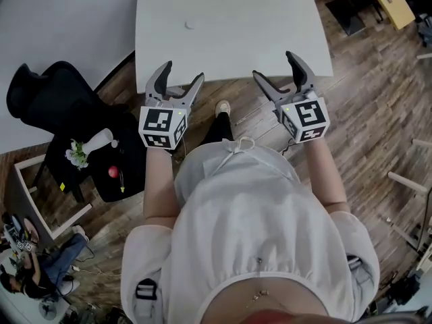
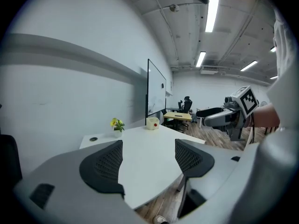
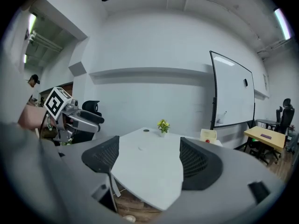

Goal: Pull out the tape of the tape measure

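Left gripper (image 1: 183, 71) and right gripper (image 1: 273, 63) hover by the white table's (image 1: 229, 39) near edge, jaws wide apart, holding nothing. A small cream box with a red button (image 3: 209, 135) — probably the tape measure — sits at the far edge, nearer the right gripper.

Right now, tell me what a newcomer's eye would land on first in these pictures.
The left gripper and right gripper, each with a black-and-white marker cube, are held side by side, fingers apart and empty. Just ahead stands a nearly bare white table, with a small yellow-flowered plant and a cream box at its far end.
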